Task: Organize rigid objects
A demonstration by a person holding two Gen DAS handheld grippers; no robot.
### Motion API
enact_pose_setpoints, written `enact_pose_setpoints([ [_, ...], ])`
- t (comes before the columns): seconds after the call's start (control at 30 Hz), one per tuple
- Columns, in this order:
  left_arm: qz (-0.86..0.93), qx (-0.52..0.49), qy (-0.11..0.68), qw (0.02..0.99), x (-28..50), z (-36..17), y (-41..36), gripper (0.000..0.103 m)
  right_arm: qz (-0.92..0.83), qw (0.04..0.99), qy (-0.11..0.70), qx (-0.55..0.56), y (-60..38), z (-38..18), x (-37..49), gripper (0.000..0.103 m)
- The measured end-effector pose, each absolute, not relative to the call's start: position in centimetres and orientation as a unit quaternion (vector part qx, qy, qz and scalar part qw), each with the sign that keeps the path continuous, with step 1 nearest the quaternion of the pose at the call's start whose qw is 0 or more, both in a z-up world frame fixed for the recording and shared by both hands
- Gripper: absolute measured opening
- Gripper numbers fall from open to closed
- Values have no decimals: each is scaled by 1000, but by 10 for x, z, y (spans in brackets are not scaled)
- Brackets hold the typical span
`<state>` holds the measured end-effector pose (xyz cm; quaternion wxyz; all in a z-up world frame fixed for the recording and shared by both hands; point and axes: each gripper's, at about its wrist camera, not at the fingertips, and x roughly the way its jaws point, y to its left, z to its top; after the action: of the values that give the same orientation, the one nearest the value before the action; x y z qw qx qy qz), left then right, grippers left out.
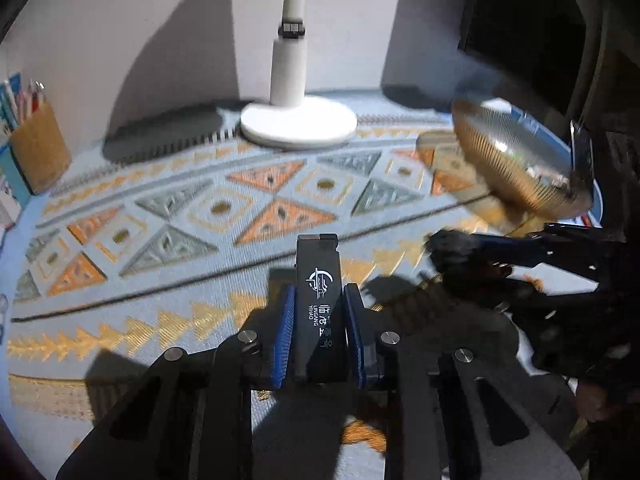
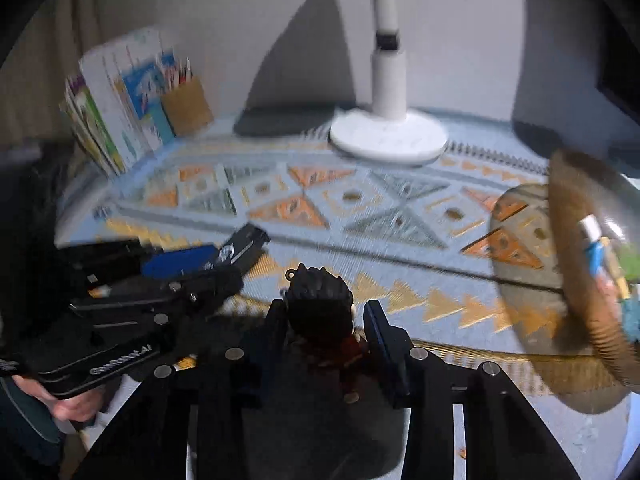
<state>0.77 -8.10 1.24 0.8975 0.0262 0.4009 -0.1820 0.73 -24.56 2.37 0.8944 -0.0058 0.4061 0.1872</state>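
Figurine [image 2: 320, 308] sat clamped between our right gripper [image 2: 324, 320] fingers, spiky dark head poking up past the pads, held above the patterned tablecloth [image 2: 360, 208]. And over on the other side, our left gripper [image 1: 318, 320] was closed on the black USB stick [image 1: 318, 276], its logo facing up, well above the cloth too. Both hands loaded, then! The ribbed glass bowl [image 1: 516, 156] stood off to the right, tilted and blurred in both views, with some colourful small pieces already inside as far as we could tell. Our read: this was the carry toward that bowl. To do it well, we judged, one hand should go in at a time, coming over the rim and letting go low so nothing bounced out. The white lamp base [image 1: 298, 124] stood well clear behind.
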Motion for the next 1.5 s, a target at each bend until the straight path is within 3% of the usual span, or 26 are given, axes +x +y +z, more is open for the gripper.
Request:
enact_pose_setpoints([
  [0.33,-269,17,270,924,-4,141,-145,21,35,969,243,38,-362,162,-42,39],
  [0.47,-323,6,245,914,12,175,-198,21,-48,972,220,62,-422,190,-46,39],
  [0.67,-355,-7,304,884,60,143,-277,21,-105,947,262,153,-498,164,-21,39],
  [0.97,-357,-13,385,851,88,69,-329,21,-107,909,349,202,-523,90,19,39],
  [1.23,-353,-2,381,854,90,68,-342,22,-91,904,361,211,-526,77,37,39],
  [1.3,-355,-9,382,853,90,72,-339,38,-83,905,360,213,-528,78,40,42],
  [1.5,-338,-14,347,874,74,97,-308,39,-81,914,337,211,-525,97,20,50],
])
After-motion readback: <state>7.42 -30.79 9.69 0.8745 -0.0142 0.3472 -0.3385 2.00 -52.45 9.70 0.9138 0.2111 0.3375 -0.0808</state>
